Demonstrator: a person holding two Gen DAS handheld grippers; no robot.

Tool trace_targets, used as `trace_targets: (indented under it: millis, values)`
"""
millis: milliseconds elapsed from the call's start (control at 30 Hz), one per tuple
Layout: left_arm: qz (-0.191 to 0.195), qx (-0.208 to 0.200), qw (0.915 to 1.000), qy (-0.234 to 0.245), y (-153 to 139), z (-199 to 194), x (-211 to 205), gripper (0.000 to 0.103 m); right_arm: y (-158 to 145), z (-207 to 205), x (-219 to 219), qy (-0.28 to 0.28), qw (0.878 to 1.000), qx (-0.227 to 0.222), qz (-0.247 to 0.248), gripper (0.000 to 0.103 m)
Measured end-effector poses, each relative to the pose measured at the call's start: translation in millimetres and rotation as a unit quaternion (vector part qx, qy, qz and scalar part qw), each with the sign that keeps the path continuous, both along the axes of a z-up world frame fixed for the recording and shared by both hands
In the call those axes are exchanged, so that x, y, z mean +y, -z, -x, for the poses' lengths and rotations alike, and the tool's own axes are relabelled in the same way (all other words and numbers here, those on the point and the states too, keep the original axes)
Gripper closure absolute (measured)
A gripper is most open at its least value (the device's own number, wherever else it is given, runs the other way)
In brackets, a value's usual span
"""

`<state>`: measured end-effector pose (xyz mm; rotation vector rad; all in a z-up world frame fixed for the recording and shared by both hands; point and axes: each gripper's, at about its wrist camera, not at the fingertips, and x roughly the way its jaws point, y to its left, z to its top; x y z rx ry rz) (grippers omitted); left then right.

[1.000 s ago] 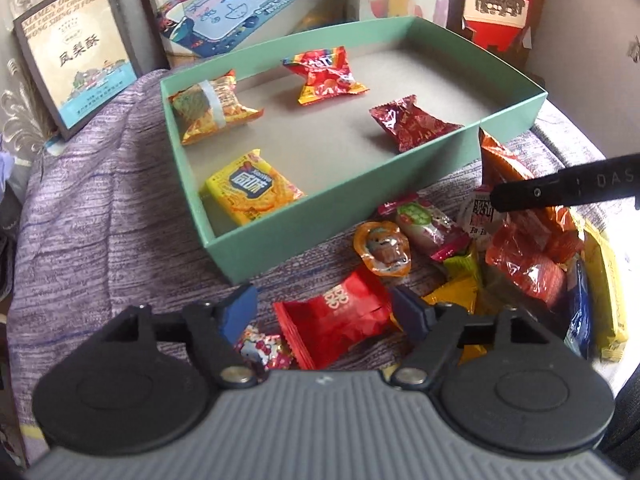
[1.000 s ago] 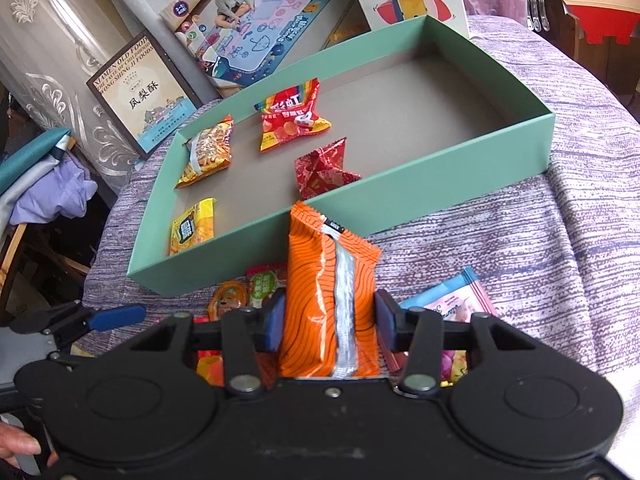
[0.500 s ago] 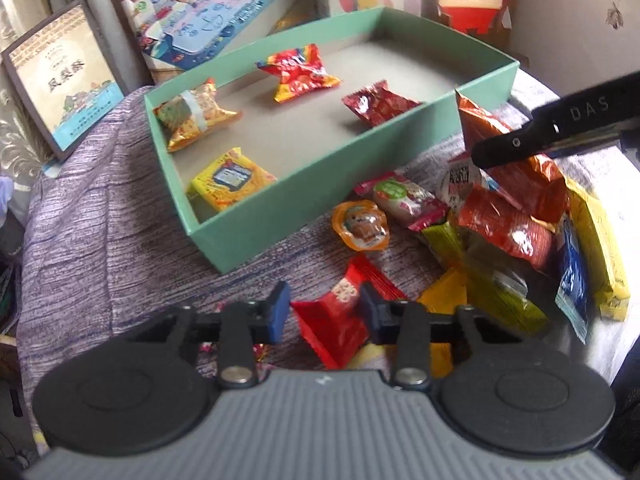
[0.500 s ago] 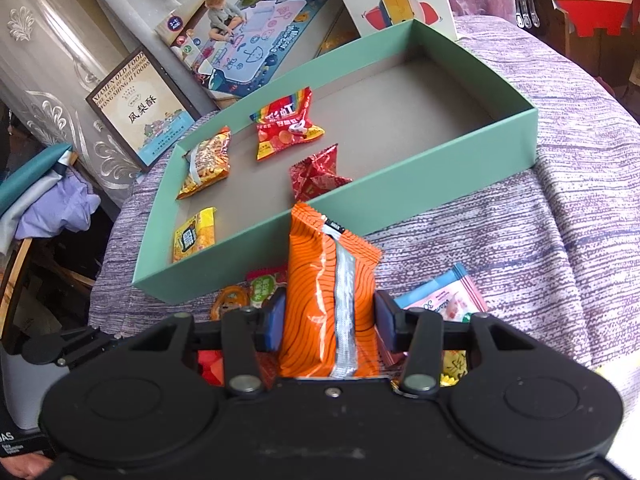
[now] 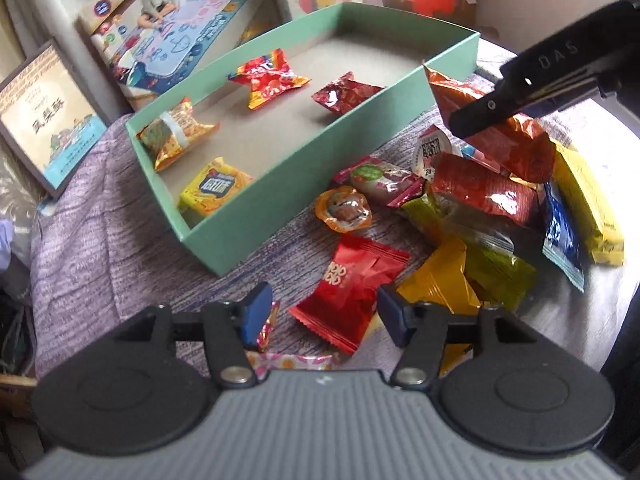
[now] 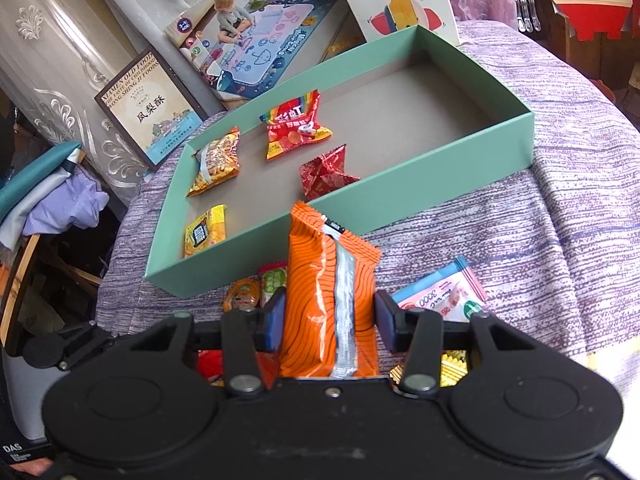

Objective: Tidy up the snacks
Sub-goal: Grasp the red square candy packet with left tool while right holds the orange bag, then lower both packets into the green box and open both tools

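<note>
A red snack packet lies on the purple cloth between the pads of my left gripper. Its jaws are opening and the pads stand clear of the packet. My right gripper is shut on an orange striped packet, held upright above the cloth just in front of the green box. In the left wrist view that orange packet hangs at the right beside the black right finger. The green box holds several snacks: a yellow one, a gold one and two red ones.
A heap of loose packets lies on the cloth right of the box, with an orange jelly cup and a pink-blue packet. Picture boxes and a framed sign stand behind the box. The table edge drops off at the left.
The left jaws closed in around the red packet, then spread wide again; the packet still lies on the cloth. The left view has rolled slightly. The right gripper keeps holding the orange packet.
</note>
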<state>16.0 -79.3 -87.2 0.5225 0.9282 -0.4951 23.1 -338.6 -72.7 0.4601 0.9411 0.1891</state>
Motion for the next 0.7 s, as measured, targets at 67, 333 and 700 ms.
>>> trace_targets:
  millis: [67, 333, 700]
  values:
    - [-0.017, 0.000, 0.9996, 0.025, 5, -5, -7, 0.043, 0, 0, 0, 0.001, 1.000, 0.000, 0.000, 0.058]
    - [0.015, 0.037, 0.9986, 0.034, 17, -17, -17, 0.070, 3, -2, 3, 0.003, 1.000, 0.003, 0.007, 0.058]
    - [0.128, 0.025, 0.9884, -0.077, -55, -27, 15, 0.071, -32, -11, -6, 0.009, 0.999, -0.041, -0.002, 0.059]
